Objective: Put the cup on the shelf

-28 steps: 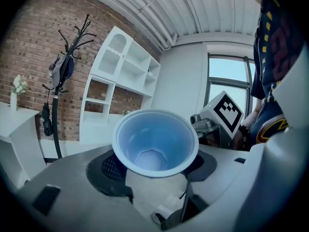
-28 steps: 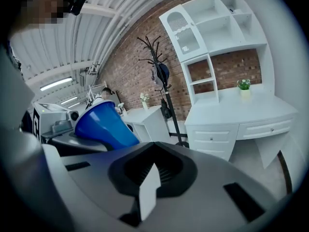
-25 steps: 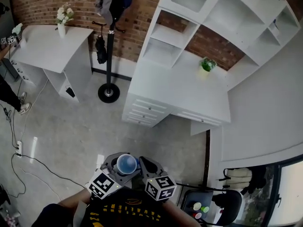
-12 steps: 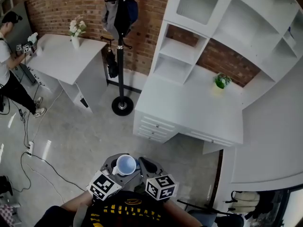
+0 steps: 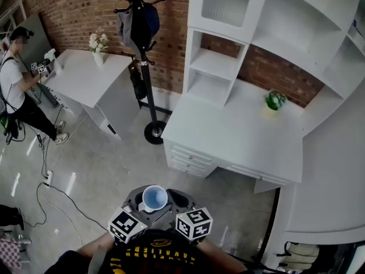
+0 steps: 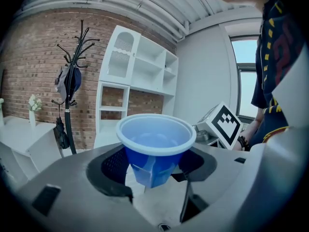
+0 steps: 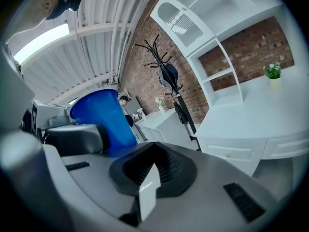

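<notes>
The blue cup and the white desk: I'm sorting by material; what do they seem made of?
Blue cup: probably thin plastic, smooth, slightly glossy; rolled pale rim, creased wall. White desk: likely painted or laminated board, matte; flat panels, drawer fronts.

- The right gripper [image 7: 153, 173] is pressing its 2 jaws together with nothing between them
- A blue cup [image 7: 102, 120] is standing upright at the left, just behind the dark jaw of the left gripper [image 7: 75, 137]
- A white desk [image 7: 251, 117] is carrying a small potted plant [image 7: 273, 75]
- A white shelf unit [image 7: 212, 28] is rising against a brick wall [image 7: 251, 47], beside a coat stand [image 7: 169, 81]
</notes>
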The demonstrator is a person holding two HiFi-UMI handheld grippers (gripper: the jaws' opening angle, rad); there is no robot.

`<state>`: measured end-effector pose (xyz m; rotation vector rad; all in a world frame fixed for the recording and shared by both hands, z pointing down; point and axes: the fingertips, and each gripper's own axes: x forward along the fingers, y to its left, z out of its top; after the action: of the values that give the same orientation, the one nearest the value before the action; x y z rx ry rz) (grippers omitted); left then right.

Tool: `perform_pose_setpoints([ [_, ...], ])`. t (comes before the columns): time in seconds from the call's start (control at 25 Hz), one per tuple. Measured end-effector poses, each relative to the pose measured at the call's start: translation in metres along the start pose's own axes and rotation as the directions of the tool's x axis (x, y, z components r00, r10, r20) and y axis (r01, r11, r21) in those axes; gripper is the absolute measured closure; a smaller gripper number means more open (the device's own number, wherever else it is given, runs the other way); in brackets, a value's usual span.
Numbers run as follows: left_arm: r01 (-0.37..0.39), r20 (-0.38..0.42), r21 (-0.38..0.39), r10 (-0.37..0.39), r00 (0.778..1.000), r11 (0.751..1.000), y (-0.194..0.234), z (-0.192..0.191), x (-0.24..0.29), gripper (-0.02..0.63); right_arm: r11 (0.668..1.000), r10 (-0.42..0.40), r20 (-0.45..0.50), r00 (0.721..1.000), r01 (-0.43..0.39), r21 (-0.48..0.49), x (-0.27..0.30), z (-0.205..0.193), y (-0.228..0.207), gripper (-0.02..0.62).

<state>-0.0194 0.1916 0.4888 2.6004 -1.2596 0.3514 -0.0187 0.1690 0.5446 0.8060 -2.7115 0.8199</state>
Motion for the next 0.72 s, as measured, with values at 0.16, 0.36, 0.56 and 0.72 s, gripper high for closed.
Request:
perform_pose_setpoints([
  [0.16,-0.010,0.011,0.001,0.010,1.000,1.000,-0.014,0.013,0.014,0.310,1.000,0.020,0.015,1.000,-0.020,-0.005,-0.014,0.006,-0.010,0.601],
  [0.36,-0.009,-0.023,0.002,0.009,1.000,1.000,-0.026,0.008,0.024,0.310,1.000,0.005,0.059,0.998,-0.005,0.004,-0.032,0.014,-0.024,0.601],
  [0.56,0.008,-0.026,0.002,-0.008,1.000,1.000,-0.030,0.010,0.027,0.310,1.000,-0.007,0.067,0.998,0.006,0.016,-0.039,0.015,-0.028,0.601],
  [0.72,0.039,0.009,-0.027,-0.039,0.999,0.999,-0.023,0.016,0.033,0.310,0.999,-0.044,0.071,0.996,0.044,0.014,-0.037,0.019,-0.037,0.601],
])
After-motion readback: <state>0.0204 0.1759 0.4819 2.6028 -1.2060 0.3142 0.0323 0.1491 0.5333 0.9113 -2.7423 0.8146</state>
